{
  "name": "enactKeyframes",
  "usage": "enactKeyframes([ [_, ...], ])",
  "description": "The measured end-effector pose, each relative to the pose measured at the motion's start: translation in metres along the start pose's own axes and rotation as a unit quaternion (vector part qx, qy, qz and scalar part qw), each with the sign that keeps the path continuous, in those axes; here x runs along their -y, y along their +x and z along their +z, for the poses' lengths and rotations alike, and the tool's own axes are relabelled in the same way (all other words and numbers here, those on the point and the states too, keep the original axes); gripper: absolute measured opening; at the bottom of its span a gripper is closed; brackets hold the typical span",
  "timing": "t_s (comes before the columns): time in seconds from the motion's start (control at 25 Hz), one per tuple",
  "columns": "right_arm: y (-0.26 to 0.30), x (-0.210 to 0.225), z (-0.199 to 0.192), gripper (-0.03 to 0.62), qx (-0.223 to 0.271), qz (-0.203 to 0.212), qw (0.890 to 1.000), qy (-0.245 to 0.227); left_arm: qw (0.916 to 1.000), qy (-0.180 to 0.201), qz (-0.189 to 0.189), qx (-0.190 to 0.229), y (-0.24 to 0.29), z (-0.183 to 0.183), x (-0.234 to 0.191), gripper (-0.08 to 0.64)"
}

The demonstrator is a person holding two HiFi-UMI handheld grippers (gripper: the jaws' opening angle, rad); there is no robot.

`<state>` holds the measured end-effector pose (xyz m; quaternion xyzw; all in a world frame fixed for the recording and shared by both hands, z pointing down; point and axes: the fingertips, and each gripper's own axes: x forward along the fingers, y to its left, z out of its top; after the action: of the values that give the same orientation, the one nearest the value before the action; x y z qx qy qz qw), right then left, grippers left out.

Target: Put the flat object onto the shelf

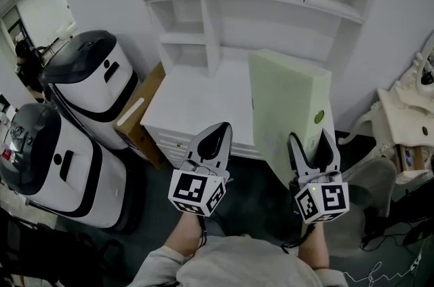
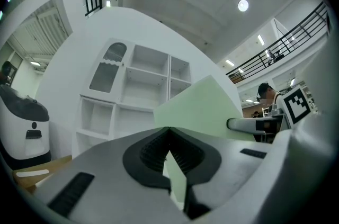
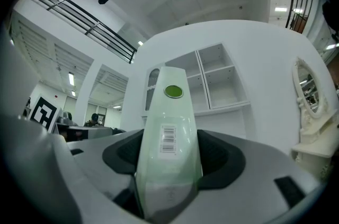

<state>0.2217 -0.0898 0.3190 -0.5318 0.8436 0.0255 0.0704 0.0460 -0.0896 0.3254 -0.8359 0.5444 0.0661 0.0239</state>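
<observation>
The right gripper [image 1: 310, 138] pinches the near edge of an upright pale green flat box [image 1: 286, 106] in front of the white shelf unit [image 1: 192, 104]. The left gripper [image 1: 218, 131] is pressed together, holding nothing.

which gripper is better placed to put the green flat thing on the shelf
Right. The right gripper is shut on the flat green object, held upright before the white shelf; the left gripper is shut, empty, beside it.
</observation>
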Motion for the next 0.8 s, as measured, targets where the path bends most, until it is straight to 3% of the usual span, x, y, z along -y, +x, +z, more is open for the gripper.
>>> enactKeyframes([
  [0.8,0.138,-0.024,-0.013,0.296,0.007,-0.075,0.997,-0.013,0.9969,-0.005,-0.079,-0.005,0.099,-0.003,-0.13,0.014],
])
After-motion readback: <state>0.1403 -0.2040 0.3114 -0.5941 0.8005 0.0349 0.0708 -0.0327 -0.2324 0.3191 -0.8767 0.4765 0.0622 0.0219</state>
